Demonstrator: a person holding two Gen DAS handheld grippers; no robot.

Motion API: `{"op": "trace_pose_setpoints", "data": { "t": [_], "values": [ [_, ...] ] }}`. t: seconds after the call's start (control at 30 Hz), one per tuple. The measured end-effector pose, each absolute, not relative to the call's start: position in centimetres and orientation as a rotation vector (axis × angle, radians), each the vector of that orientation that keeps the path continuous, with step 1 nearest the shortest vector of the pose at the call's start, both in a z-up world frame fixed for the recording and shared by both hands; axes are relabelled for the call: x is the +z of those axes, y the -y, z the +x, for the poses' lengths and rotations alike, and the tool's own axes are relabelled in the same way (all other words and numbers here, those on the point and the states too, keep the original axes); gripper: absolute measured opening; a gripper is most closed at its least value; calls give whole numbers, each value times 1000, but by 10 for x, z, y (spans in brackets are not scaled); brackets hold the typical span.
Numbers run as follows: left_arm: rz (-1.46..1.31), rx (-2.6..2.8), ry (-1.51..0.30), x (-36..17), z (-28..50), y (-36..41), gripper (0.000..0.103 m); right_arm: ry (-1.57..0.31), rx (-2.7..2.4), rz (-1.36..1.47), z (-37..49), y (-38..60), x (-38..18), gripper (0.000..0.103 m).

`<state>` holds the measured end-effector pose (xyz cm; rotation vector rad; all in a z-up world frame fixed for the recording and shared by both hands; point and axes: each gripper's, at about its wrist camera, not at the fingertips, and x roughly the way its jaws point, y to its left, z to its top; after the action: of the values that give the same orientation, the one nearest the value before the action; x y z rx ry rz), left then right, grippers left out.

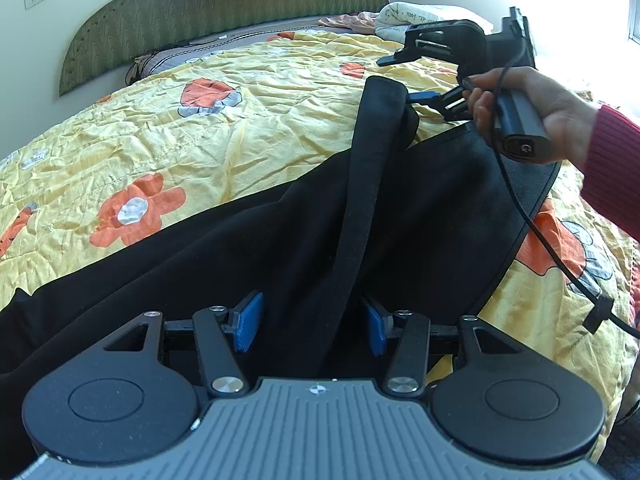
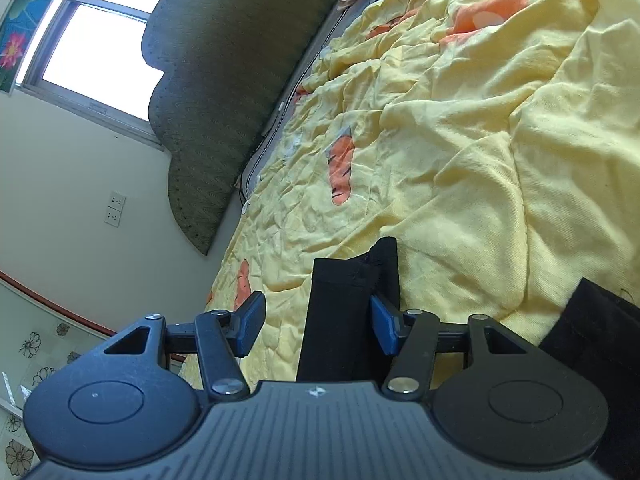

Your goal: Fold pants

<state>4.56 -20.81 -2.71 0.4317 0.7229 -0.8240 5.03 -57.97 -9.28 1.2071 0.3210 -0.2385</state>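
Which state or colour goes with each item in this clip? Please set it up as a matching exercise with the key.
Column 1:
1. pants
2. quilt
3. headboard
4. left claw

Column 2:
a. green, against the wall
b. open, black fabric between its blue pads
c. yellow with orange flowers
d. black, spread on the bed with a strip raised

Pairs: 1-d, 2-c, 3-a, 4-b
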Motion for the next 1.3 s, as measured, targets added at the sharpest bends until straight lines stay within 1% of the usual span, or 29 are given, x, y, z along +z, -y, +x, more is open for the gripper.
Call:
{"op": "trace_pose_setpoints", "data": {
  "t": [0.03, 0.1, 0.2, 0.27, 0.3, 0.33, 0.37, 0.43, 0.53, 0.57, 0.63, 0.67, 0.7, 0.73, 0.87, 1.0, 1.1, 1.2, 1.27, 1.3],
  "values": [
    [433, -823, -723, -27, 45, 208, 57, -330, -244, 1212, 53, 581, -94, 48],
    [431, -823, -722, -28, 45, 209, 58, -337, -256, 1242, 57, 584, -98, 39],
    [433, -820, -718, -29, 44, 211, 59, -377, -268, 1262, 65, 587, -104, 34],
    [434, -813, -714, -29, 43, 212, 60, -389, -269, 1244, 69, 584, -103, 33],
    [429, -809, -714, -29, 43, 212, 59, -397, -273, 1216, 71, 582, -101, 31],
    [426, -808, -714, -29, 42, 211, 60, -412, -293, 1183, 73, 580, -98, 23],
    [426, -809, -712, -28, 42, 211, 59, -431, -307, 1155, 75, 579, -96, 6],
    [430, -807, -701, -25, 41, 209, 59, -403, -305, 1132, 70, 575, -90, 6],
    [434, -801, -673, -21, 38, 204, 59, -309, -274, 1106, 44, 568, -64, 5],
    [434, -805, -663, -19, 37, 204, 57, -270, -262, 1106, 31, 567, -54, 5],
    [428, -815, -653, -16, 35, 204, 40, -207, -239, 1092, 6, 566, -34, 5],
    [421, -821, -648, -15, 34, 204, 34, -184, -237, 1083, -7, 566, -26, 5],
    [418, -828, -639, -14, 32, 204, 24, -168, -235, 1077, -18, 565, -19, 5],
    [415, -841, -632, -14, 31, 204, 10, -154, -231, 1068, -29, 565, -13, 5],
    [407, -869, -612, -14, 23, 204, 8, -162, -237, 1084, -50, 569, -8, 5],
    [336, -804, -600, -2, 37, 195, 8, -190, -195, 1124, -27, 570, -3, 5],
    [221, -703, -517, 28, 49, 177, 8, -74, -75, 1063, -22, 555, 34, 5],
    [110, -663, -414, 61, 48, 156, 8, 59, -16, 998, -47, 545, 59, 5],
    [140, -707, -417, 65, 43, 157, 8, 61, -62, 1001, -69, 545, 50, 5],
    [172, -734, -441, 61, 40, 161, 8, 29, -108, 1011, -78, 546, 39, 5]
  ]
}}
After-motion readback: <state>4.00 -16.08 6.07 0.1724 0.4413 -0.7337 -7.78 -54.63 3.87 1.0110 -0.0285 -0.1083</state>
